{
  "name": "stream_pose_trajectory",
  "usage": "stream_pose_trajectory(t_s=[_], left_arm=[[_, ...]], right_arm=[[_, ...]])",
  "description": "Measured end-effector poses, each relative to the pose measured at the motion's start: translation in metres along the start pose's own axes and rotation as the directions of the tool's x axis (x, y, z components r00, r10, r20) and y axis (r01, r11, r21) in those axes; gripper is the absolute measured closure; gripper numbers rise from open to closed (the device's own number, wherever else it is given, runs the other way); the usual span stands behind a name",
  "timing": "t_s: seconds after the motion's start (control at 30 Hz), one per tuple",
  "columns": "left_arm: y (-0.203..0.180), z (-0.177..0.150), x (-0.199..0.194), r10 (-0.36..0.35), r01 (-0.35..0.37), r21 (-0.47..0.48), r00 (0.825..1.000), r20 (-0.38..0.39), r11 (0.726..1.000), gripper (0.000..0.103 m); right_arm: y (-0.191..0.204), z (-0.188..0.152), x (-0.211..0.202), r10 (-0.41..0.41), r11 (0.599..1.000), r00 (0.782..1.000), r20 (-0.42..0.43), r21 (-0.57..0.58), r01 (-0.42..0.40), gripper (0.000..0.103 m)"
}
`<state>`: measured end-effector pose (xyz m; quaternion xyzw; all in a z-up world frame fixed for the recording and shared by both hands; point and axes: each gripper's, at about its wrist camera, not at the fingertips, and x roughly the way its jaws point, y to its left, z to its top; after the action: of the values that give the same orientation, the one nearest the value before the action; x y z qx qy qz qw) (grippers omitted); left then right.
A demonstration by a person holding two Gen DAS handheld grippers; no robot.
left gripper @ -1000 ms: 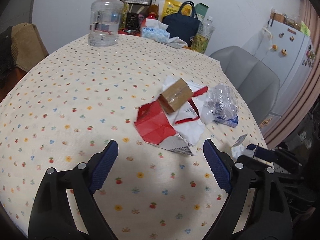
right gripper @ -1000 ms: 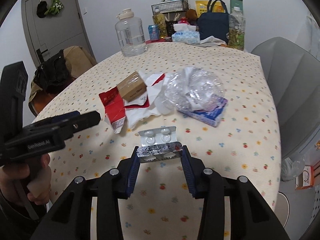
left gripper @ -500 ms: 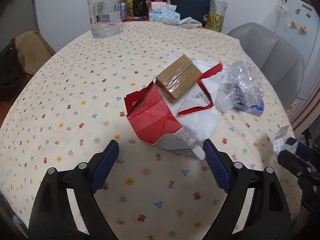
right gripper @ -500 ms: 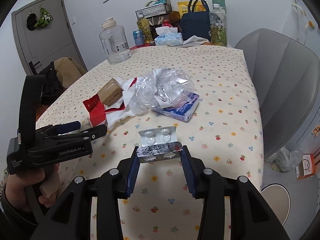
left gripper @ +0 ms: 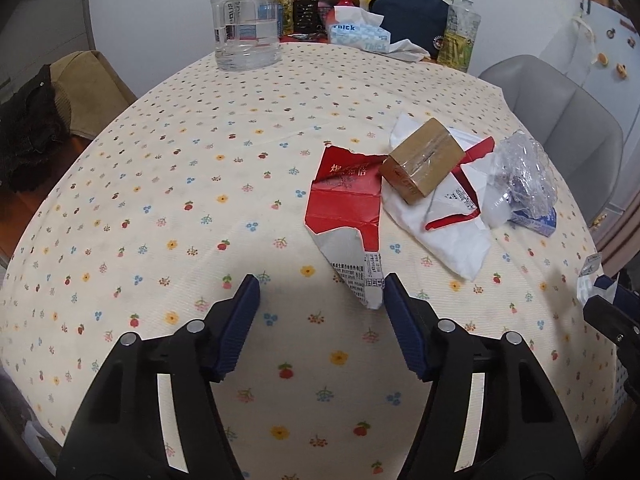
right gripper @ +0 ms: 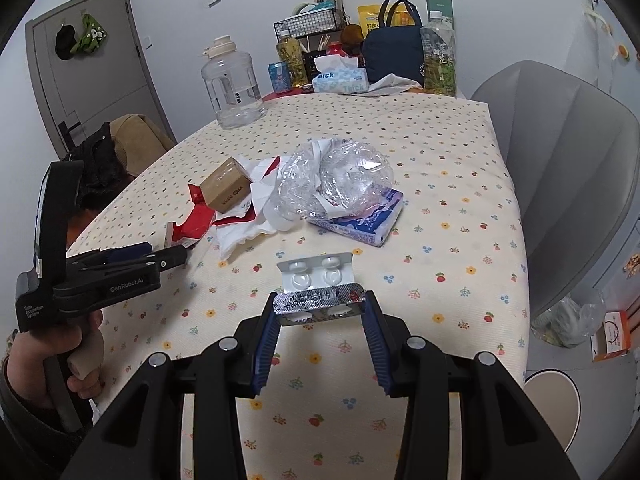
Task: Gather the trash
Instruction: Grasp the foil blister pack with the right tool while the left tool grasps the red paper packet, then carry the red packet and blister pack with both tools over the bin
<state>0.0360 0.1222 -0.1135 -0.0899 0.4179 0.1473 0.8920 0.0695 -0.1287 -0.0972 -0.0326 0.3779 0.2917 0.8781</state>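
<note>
A pile of trash lies on the flowered tablecloth (left gripper: 168, 184): a torn red and white paper carton (left gripper: 346, 216), a small brown box (left gripper: 422, 164), white wrapping paper (left gripper: 452, 232), a crumpled clear plastic bag (left gripper: 524, 176) and a blue tissue pack (right gripper: 360, 224). My left gripper (left gripper: 320, 292) hovers just before the carton's near corner. Its jaws are closing with only that corner's tip between them, and the pads do not press it. My right gripper (right gripper: 320, 312) is shut on an empty silver pill blister (right gripper: 318, 286), held above the cloth.
At the table's far end stand a big clear water jug (left gripper: 246, 20), a tissue box (left gripper: 356, 34), a dark blue bag (left gripper: 412, 12) and bottles. A grey chair (right gripper: 568, 184) is at the right, and a white bin (right gripper: 552, 396) sits on the floor below it.
My left gripper tipped downward and came closer to the red carton, and its jaws narrowed. The right gripper stayed put with the blister in it.
</note>
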Motion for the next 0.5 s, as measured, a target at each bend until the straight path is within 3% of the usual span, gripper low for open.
stream_pose_trajectory(t_s=[0.23, 0.3, 0.33, 0.37, 0.5], left_arm=[[-0.019, 0.008, 0.009, 0.05, -0.05, 0.06, 0.999, 0.0, 0.997, 0.039], [-0.018, 0.011, 0.009, 0.04, -0.04, 0.053, 0.999, -0.002, 0.998, 0.05], [-0.017, 0.012, 0.008, 0.049, -0.049, 0.051, 0.999, -0.001, 0.998, 0.067], [-0.015, 0.012, 0.008, 0.059, -0.059, 0.045, 0.998, -0.001, 0.997, 0.076], [-0.006, 0.012, 0.002, 0.055, -0.056, 0.015, 0.998, 0.026, 0.998, 0.077]], right_arm=[[-0.015, -0.004, -0.004, 0.001, 0.999, 1.0, 0.009, 0.032, -0.001, 0.062], [-0.018, -0.004, -0.005, 0.002, 0.999, 1.0, 0.013, 0.038, -0.003, 0.062], [-0.02, -0.005, -0.006, 0.003, 0.999, 1.0, 0.016, 0.041, -0.004, 0.062], [-0.022, -0.005, -0.007, 0.004, 0.999, 1.0, 0.018, 0.044, -0.004, 0.062], [-0.026, -0.006, -0.009, 0.003, 0.999, 1.0, 0.022, 0.052, -0.004, 0.062]])
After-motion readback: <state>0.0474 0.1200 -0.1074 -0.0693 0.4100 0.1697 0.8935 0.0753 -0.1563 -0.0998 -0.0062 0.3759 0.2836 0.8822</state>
